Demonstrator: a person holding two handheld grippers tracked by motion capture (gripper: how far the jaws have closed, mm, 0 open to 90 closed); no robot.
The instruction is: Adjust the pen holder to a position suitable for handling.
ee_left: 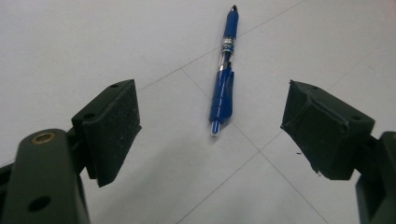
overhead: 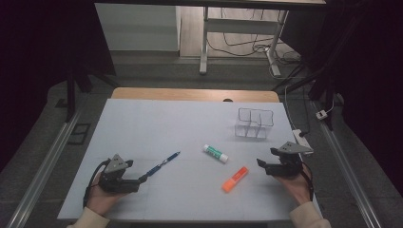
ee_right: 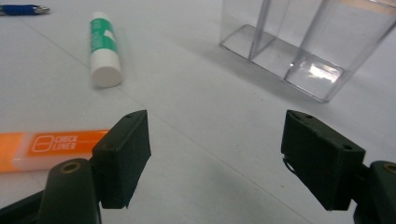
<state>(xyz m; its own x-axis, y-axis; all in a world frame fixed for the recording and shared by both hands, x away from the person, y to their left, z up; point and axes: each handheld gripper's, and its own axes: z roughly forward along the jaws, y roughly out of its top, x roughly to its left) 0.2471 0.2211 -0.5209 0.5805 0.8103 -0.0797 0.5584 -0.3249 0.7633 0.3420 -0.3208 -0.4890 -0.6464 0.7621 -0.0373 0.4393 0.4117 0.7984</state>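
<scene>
Left tool (ee_left: 210, 135) spread wide, lined up on the slim blue plastic ballpoint pen (ee_left: 224, 77), which lies flat on the white desk (overhead: 157, 123) just ahead of it, untouched. Right tool (ee_right: 217, 158) also wide, empty, beside the flat orange highlighter marker (ee_right: 51, 147).

Risks, as judged:
- Pen is thin and round; closing off-centre could roll it away.
- Pads may scrape the desk before gripping.

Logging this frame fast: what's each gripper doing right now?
Left gripper: open, holding nothing; blue pen lies ahead between its jaws.
Right gripper: open, holding nothing; orange highlighter beside one jaw.
</scene>
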